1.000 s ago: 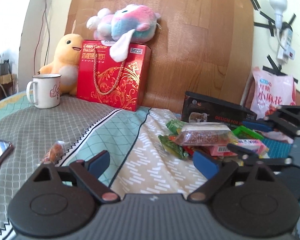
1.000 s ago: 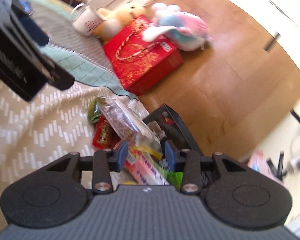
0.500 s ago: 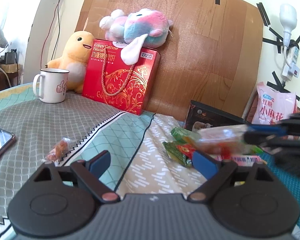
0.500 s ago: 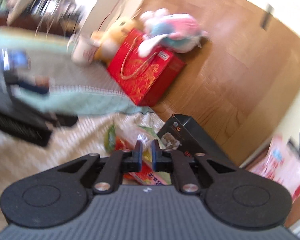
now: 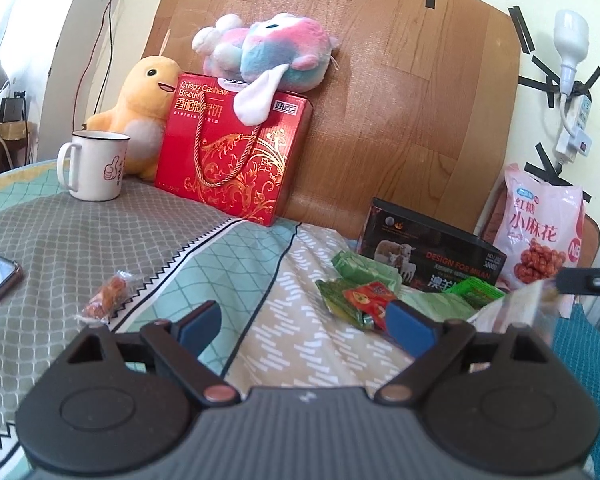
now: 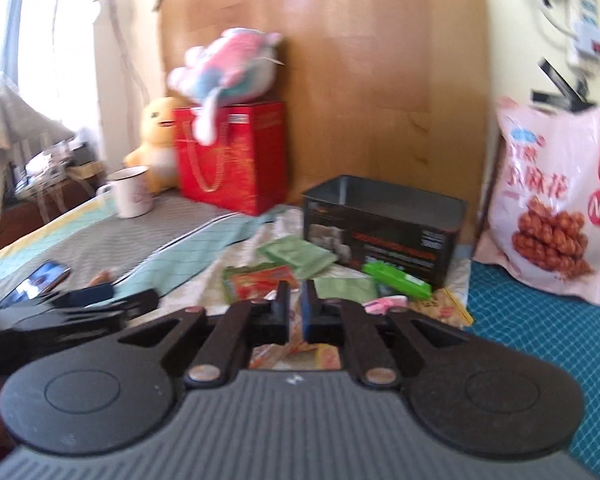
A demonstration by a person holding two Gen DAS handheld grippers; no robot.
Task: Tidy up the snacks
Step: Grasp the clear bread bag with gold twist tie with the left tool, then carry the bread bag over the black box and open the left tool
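Gripping a clear snack packet (image 5: 512,304), the right gripper (image 6: 295,300) is holding it just in front of the open black box (image 6: 384,224); its jaws, which have just been easing apart a touch, are sitting nearly together on the thin wrapper. The left gripper (image 5: 306,318) is hovering with its blue pads (image 5: 408,322) wide apart, nothing between them. The snack pile (image 6: 284,272) is lying on the bedspread (image 5: 160,264) right against the box's front. A lone wrapped sweet (image 5: 106,300) is resting well left of the box.
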